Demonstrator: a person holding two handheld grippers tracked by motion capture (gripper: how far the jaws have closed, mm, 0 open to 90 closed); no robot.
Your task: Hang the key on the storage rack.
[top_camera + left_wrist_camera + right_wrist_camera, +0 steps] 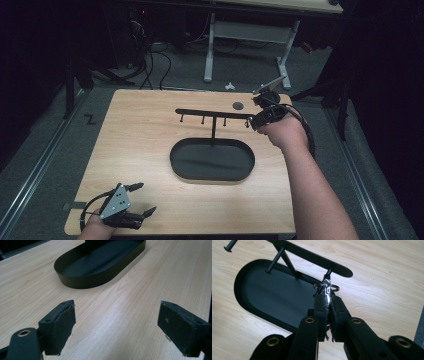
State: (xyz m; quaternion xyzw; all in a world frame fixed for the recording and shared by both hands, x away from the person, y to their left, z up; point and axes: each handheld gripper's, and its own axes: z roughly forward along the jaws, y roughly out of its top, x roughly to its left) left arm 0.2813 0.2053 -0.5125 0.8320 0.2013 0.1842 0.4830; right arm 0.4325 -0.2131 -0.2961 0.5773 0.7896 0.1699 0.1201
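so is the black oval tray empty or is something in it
Empty. The black oval tray shows a bare dark floor in all three views, apart from the stand's post. The key ring is held in the right tongs.

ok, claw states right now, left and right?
Left claw: open, holding nothing, over the table.
Right claw: closed on a metal key ring at the rack's peg.

table [150,150]: pale wood grain
tray [75,281]: matte black
rack bar [312,256]: black
key ring [327,286]: shiny silver, probably steel
jaws: black
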